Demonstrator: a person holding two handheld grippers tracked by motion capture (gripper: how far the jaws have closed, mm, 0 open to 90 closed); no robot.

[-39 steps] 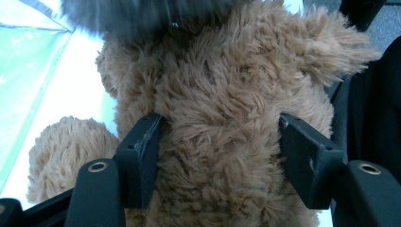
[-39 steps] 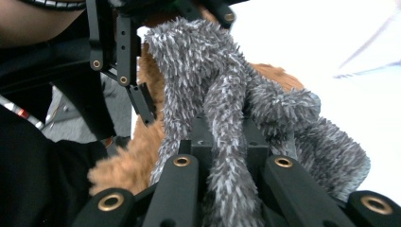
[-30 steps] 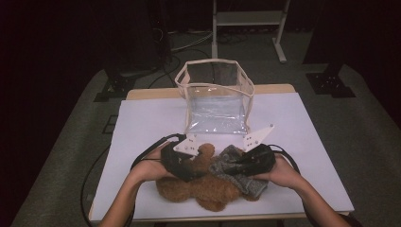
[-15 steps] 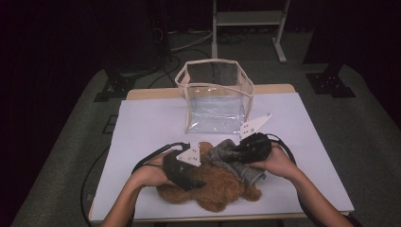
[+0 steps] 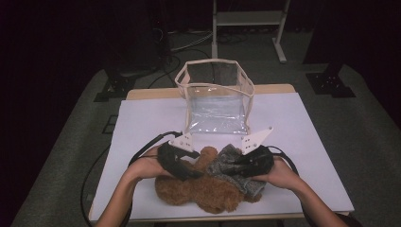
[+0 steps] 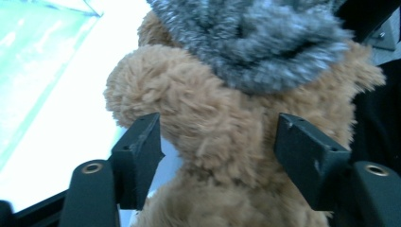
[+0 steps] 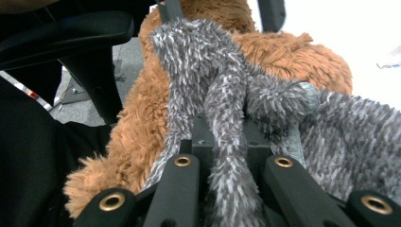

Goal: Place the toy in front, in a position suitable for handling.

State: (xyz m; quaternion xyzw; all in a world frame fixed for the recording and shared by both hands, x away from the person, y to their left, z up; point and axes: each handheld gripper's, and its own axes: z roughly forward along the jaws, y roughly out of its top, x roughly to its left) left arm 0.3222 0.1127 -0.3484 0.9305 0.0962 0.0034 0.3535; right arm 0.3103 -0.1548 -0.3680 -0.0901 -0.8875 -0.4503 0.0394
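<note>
A brown teddy bear (image 5: 208, 191) lies at the table's front edge, with a grey fuzzy garment (image 5: 231, 168) draped on its upper part. My left gripper (image 5: 191, 172) comes in from the left. In the left gripper view its jaws straddle the teddy bear (image 6: 227, 132) below the head; they have just been opening, and a gap shows beside the left pad (image 6: 142, 151). My right gripper (image 5: 231, 166) comes in from the right. In the right gripper view it (image 7: 224, 137) is shut on a fold of the grey fuzzy garment (image 7: 227, 94).
A clear plastic bag (image 5: 215, 94) with pale trim stands open-topped at the middle back of the white table (image 5: 307, 132). Black cables trail from both grippers. Dark floor and a metal stand's legs (image 5: 246, 19) lie beyond the table.
Both hands have shifted only slightly over the bear. The right gripper lifted a little with the grey cloth, then came back down. The bag has not moved.
</note>
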